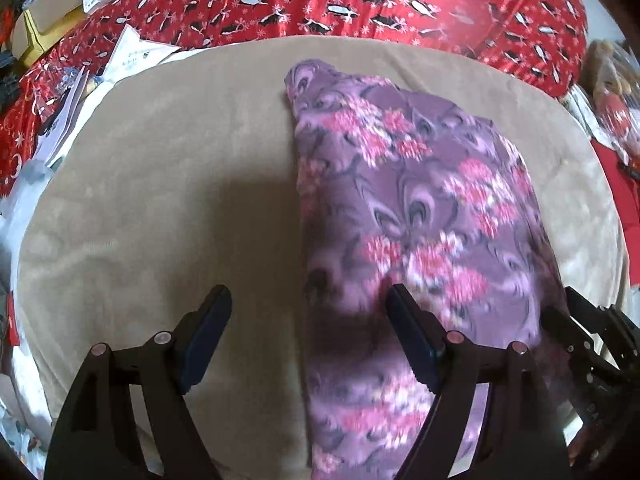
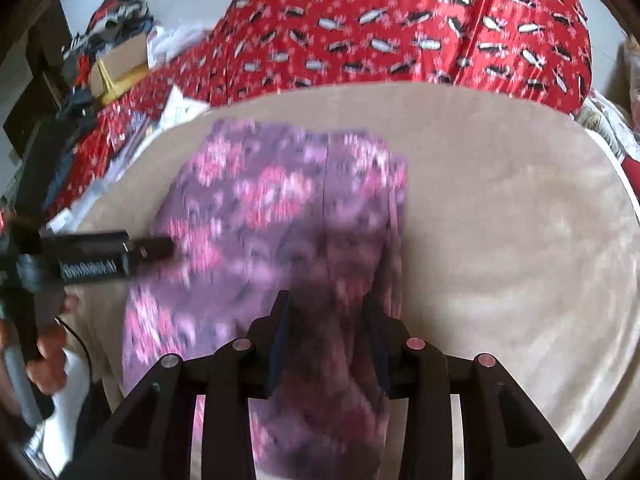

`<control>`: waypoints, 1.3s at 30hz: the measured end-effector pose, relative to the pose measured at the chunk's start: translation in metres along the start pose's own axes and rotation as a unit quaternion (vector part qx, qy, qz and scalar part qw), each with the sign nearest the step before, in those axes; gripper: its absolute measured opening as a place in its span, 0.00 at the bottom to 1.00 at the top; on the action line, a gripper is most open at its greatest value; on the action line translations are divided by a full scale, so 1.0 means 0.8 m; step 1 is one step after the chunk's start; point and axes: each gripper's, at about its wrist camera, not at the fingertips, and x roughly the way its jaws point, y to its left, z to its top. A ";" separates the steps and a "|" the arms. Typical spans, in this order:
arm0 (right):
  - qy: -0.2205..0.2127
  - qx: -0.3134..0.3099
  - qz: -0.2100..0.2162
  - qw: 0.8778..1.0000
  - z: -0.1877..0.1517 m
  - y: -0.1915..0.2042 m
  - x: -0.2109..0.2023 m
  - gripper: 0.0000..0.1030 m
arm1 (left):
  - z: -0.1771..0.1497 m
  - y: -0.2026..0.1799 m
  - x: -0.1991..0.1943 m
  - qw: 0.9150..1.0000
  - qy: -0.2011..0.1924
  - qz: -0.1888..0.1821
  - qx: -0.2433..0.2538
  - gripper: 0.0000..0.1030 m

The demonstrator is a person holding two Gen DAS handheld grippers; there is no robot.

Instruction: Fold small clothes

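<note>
A purple garment with pink flowers lies folded lengthwise on a beige cloth. My left gripper is open and empty, just above the garment's left edge; its right finger is over the fabric, its left finger over the beige cloth. In the right wrist view the garment lies ahead and under my right gripper, which is open with its fingers over the garment's near end. The left gripper shows at the left of that view, over the garment's left side. The right gripper shows at the right edge of the left wrist view.
A red patterned bedcover surrounds the beige cloth. Papers and a cardboard box lie at the far left. More clutter sits at the right edge. The beige cloth right of the garment is bare.
</note>
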 end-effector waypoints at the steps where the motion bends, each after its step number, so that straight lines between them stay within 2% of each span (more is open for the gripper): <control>1: -0.003 0.001 0.000 1.000 -0.007 0.001 -0.005 0.36 | -0.005 -0.001 -0.003 1.000 -0.002 0.003 0.005 0.78; 4: -0.014 0.012 0.012 1.000 -0.022 -0.001 -0.016 0.37 | -0.020 -0.003 -0.010 1.000 -0.010 0.010 0.023 0.79; 6: 0.016 0.010 -0.001 1.000 -0.030 -0.004 -0.002 0.42 | -0.028 -0.007 -0.003 0.999 0.001 0.012 0.035 0.79; 8: 0.032 0.020 0.002 0.999 -0.038 -0.010 0.005 0.41 | -0.037 -0.010 0.001 0.999 0.010 0.015 0.042 0.79; 10: 0.024 0.048 0.011 0.999 -0.037 -0.014 -0.006 0.41 | -0.046 -0.012 -0.004 0.999 0.008 0.011 0.046 0.79; 14: -0.010 0.042 0.018 0.999 -0.036 -0.011 -0.030 0.45 | -0.059 -0.019 0.001 0.998 0.019 0.014 0.056 0.79; 17: 0.036 0.045 -0.006 0.998 -0.049 -0.018 -0.006 0.49 | -0.066 -0.020 0.009 0.998 0.025 0.014 0.050 0.79; 19: 0.052 0.073 0.007 0.996 -0.058 -0.029 0.007 0.49 | -0.067 -0.021 0.009 0.998 0.023 0.013 0.049 0.79; 21: 0.045 0.100 0.022 0.994 -0.060 -0.037 0.003 0.50 | -0.068 -0.022 0.009 0.998 0.021 0.015 0.051 0.79; 27: 0.045 0.079 0.003 0.996 -0.053 -0.029 0.002 0.54 | -0.068 -0.016 0.014 0.999 0.023 0.005 0.039 0.81; 32: 0.049 0.101 0.012 0.994 -0.059 -0.036 0.009 0.60 | -0.069 -0.010 0.017 0.999 0.026 -0.007 0.030 0.84; 35: 0.050 0.102 0.014 0.993 -0.060 -0.036 0.009 0.61 | -0.069 -0.007 0.019 0.999 0.025 -0.007 0.025 0.89; 39: 0.053 0.102 0.010 0.993 -0.058 -0.035 0.006 0.61 | -0.067 0.000 0.023 0.999 0.028 -0.018 0.015 0.90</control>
